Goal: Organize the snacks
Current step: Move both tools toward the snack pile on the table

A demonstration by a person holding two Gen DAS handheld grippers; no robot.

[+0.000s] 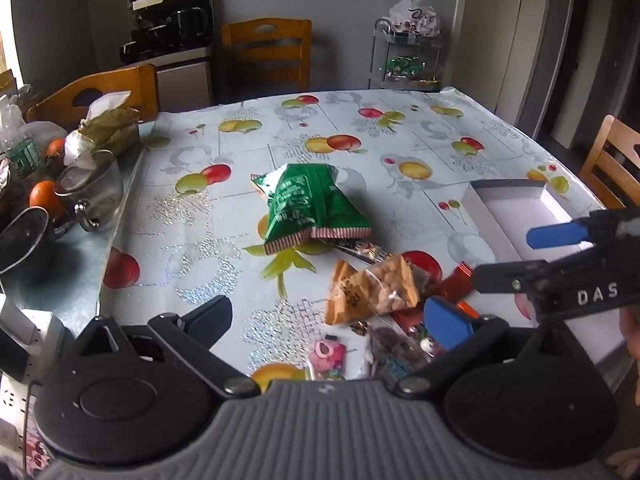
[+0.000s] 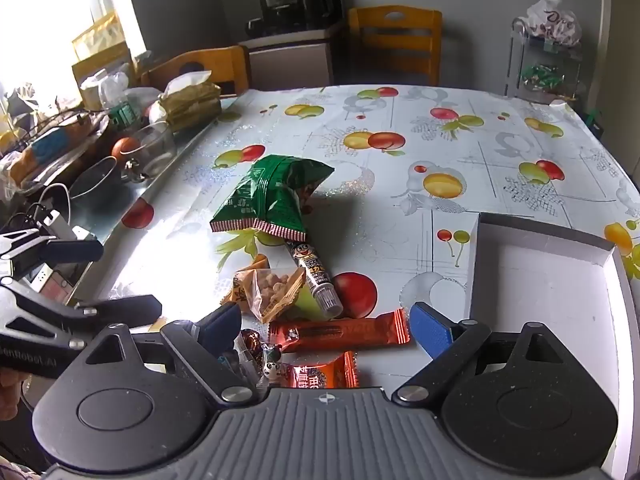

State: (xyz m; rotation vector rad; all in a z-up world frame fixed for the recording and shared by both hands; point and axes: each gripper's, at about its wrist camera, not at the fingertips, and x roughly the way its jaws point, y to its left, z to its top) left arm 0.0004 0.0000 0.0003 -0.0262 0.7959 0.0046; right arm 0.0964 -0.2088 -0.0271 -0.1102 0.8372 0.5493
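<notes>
**A:** Where are the snacks sat relative to the white box (image 2: 548, 280)?

**B:** All left of it, on the fruit-print tablecloth (image 2: 460, 128), none inside. Nearest to the box's near-left corner an orange bar (image 2: 340, 334) is laid flat, with a smaller orange packet (image 2: 324, 374) just in front of that. Further left of the box a clear bag of puffs (image 2: 272, 286) is seen, touching a cartoon-print tube (image 2: 314, 274). The tube's far end is tucked under a green bag (image 2: 272, 196), the farthest snack from the box. A few little candies (image 2: 256, 338) are bunched by the bar's left end.

**A:** And the grippers?

**B:** Nothing is gripped. The right gripper (image 2: 324, 330) is held over the bar, fingers spread wide, just left of the box. The left gripper (image 1: 332, 320) is held wide too, above the puffs end of the pile, empty.

**A:** Anything else?

**B:** Far left of the box, past the cloth's edge, clutter can be made out: a glass jug (image 1: 92, 192), oranges (image 1: 42, 196), a tissue pack (image 1: 112, 124). Chairs (image 2: 396, 40) are set behind.
</notes>
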